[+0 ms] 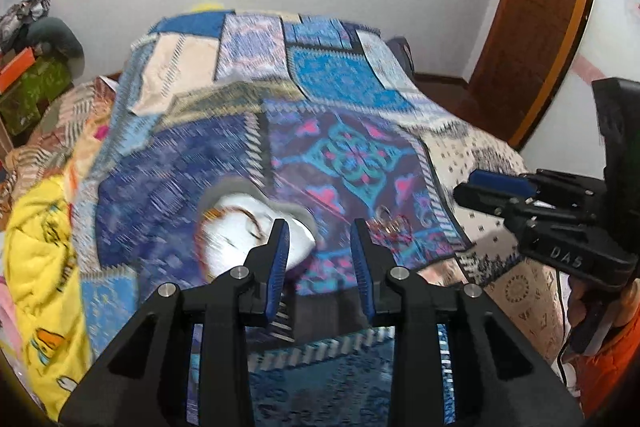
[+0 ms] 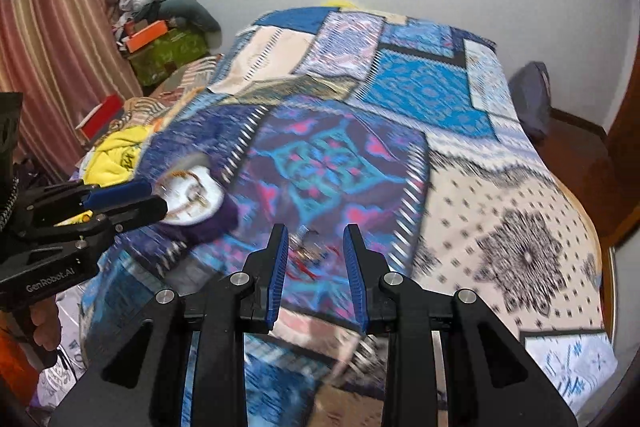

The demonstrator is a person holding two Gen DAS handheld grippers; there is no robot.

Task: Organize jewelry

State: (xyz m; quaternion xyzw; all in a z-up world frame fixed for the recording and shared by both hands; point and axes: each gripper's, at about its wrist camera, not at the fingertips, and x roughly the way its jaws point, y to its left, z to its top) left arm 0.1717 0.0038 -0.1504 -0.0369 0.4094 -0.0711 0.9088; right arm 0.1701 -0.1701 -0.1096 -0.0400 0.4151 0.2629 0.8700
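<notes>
A small heap of gold and red jewelry (image 2: 306,251) lies on the patterned bedspread (image 2: 400,107); it also shows in the left wrist view (image 1: 390,225). A white round dish (image 1: 240,235) with an orange rim sits to its left on a purple cloth, seen too in the right wrist view (image 2: 190,197). My left gripper (image 1: 320,247) is open and empty, hovering beside the dish. My right gripper (image 2: 316,251) is open and empty, its fingers on either side of the jewelry heap just above it. Both views are motion blurred.
A yellow blanket (image 1: 40,267) is bunched at the bed's left side. Boxes and clothes (image 2: 160,27) pile up by the striped curtain (image 2: 48,47). A wooden door (image 1: 540,27) stands to the right. The other gripper shows at each view's edge (image 1: 540,211).
</notes>
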